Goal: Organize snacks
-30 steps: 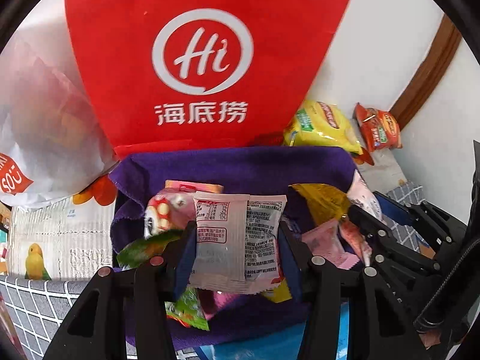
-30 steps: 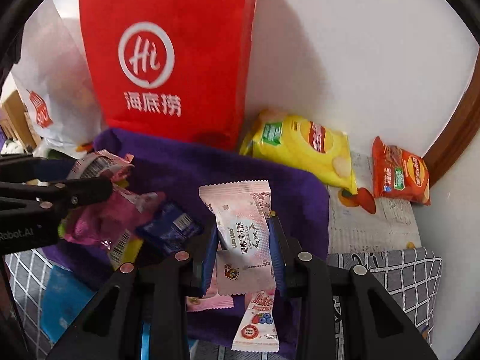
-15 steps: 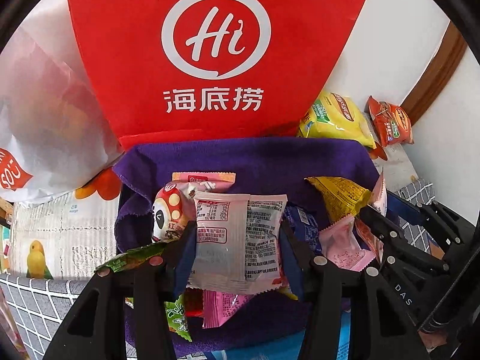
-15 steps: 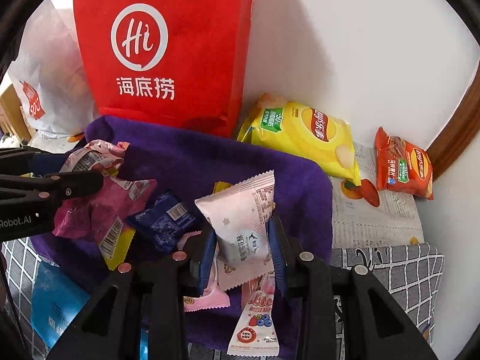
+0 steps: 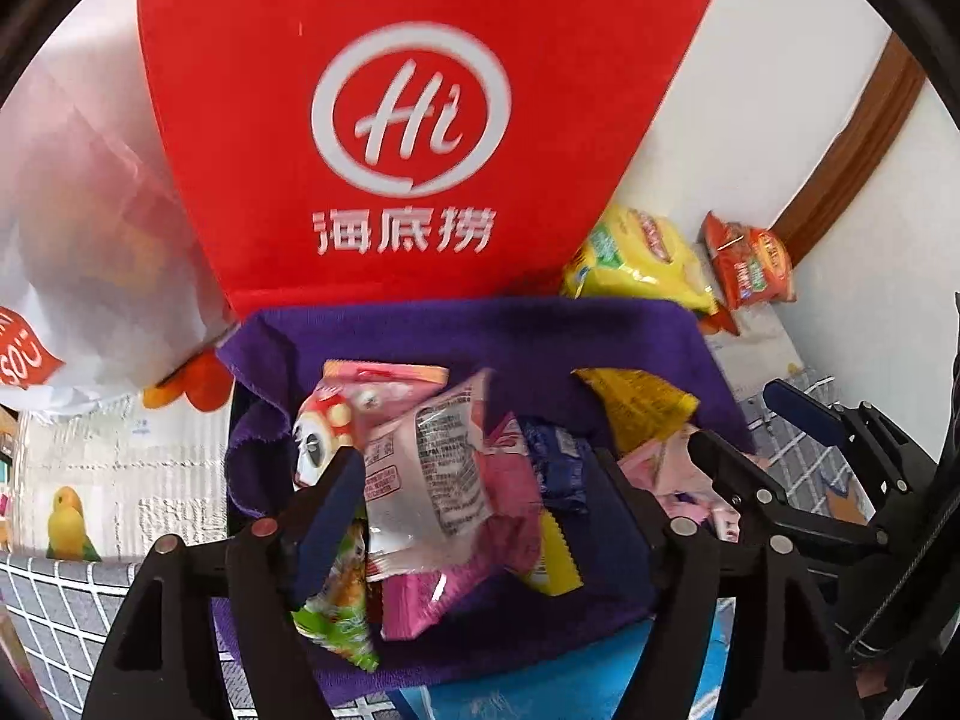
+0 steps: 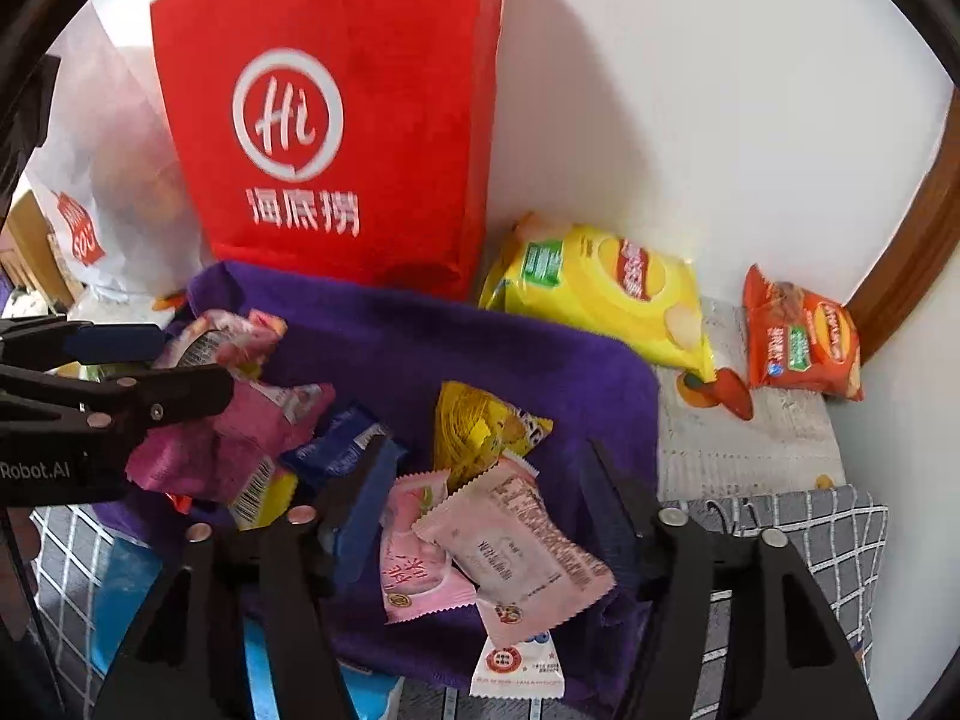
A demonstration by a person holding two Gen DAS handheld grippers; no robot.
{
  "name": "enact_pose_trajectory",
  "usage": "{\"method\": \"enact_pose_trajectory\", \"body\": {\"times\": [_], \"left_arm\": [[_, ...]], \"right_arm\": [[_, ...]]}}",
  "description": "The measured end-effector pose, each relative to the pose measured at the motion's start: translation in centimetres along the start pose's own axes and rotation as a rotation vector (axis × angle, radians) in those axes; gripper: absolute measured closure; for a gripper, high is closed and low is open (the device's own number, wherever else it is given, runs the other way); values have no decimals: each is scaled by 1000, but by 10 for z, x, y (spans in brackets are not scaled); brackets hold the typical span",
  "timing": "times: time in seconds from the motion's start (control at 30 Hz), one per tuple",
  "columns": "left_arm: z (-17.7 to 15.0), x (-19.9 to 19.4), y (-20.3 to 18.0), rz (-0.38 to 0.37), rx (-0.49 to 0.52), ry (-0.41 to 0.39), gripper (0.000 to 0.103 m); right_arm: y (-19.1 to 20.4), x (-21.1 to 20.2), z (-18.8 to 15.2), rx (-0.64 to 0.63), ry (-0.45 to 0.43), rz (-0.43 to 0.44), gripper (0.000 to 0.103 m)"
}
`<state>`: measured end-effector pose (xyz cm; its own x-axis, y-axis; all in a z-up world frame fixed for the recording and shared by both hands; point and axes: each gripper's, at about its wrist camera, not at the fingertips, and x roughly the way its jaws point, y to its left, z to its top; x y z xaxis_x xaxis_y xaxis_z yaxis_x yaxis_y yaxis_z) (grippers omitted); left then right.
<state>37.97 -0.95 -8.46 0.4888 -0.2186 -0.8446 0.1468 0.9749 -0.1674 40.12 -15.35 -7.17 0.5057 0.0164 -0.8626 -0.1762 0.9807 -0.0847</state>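
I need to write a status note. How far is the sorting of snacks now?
Done: many small packets lie piled on the purple cloth. In hand: nothing. The left gripper and the right gripper have just been opening; the white packet and the pale pink packet lie loose between the fingers. Left: the yellow chip bag and the orange bag still lie off the cloth.

The left gripper (image 5: 480,480) pointed steeply downward, and its jaws had just been opening: they stood well apart, with a packet (image 5: 432,480) loose between them, leaning against the left finger (the right finger was clear of it). The right gripper (image 6: 486,480) was angled down likewise, its jaws also just opened, a pink packet (image 6: 516,546) lying free between the spread fingers.
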Motion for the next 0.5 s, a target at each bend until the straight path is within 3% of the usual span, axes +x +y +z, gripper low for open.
{"method": "enact_pose_trajectory", "body": {"times": [0.27, 0.5], "left_arm": [[-4, -46, -15, 12, 11, -92, 22], [-38, -100, -22, 16, 17, -178, 22]], "right_arm": [[-7, -44, 8, 63, -62, -2, 35], [-6, -89, -14, 81, -82, -34, 35]]}}
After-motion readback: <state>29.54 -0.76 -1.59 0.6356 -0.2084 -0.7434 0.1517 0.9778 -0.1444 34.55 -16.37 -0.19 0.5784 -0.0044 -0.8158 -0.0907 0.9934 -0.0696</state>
